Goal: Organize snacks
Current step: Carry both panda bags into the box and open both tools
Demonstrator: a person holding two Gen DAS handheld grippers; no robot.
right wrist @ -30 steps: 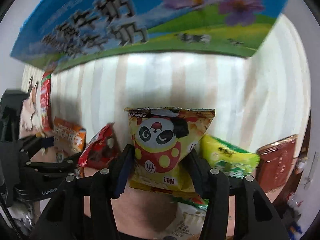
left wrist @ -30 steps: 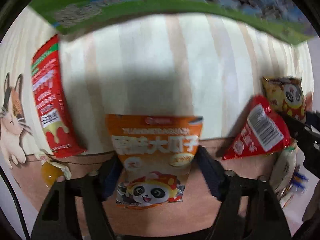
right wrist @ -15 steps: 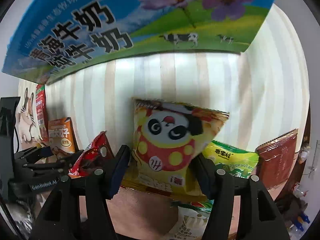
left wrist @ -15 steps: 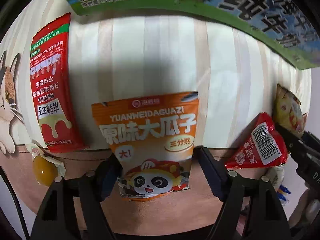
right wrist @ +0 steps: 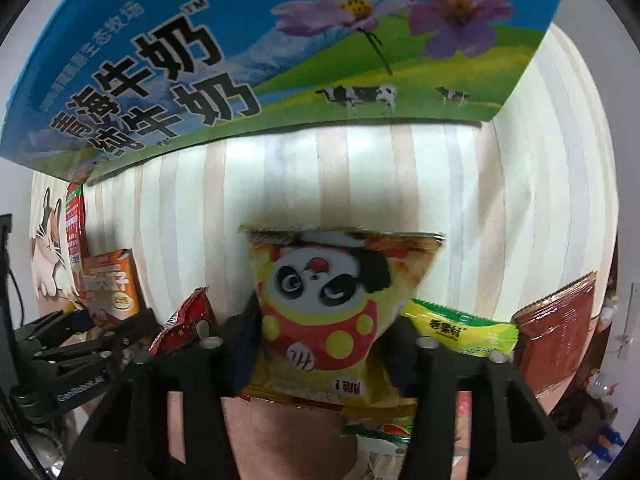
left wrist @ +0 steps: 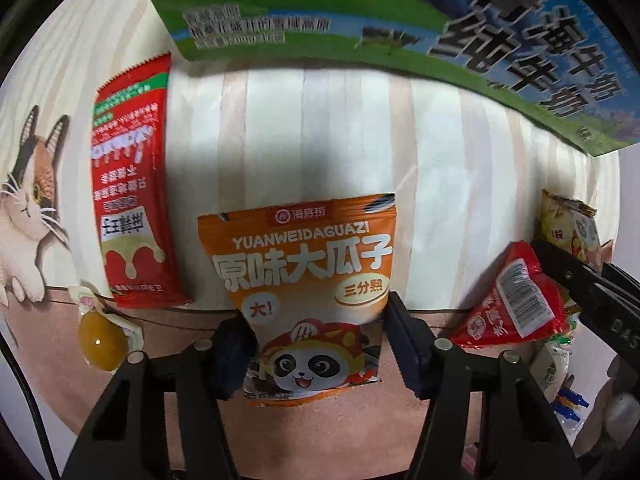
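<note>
Overhead, a blue-green cardboard milk carton (right wrist: 280,52) borders the striped counter (right wrist: 360,176). Left gripper (left wrist: 316,354), jaws just closing, pinches the orange foil seed pouch (left wrist: 304,280); right gripper (right wrist: 324,354), likewise closing, pinches the yellow panda-print crisp bag (right wrist: 336,308). Both packs look light, soft and slippery: grip mid-body, gently.

1. The left hand-held gripper (left wrist: 316,354) has matte black plastic arms with rectangular cut-outs.
2. Its fingers (left wrist: 234,354) carry dark blue pads.
3. Round silver screws sit on the arms behind the pads.
4. The right hand-held gripper (right wrist: 324,352) is built alike.
</note>
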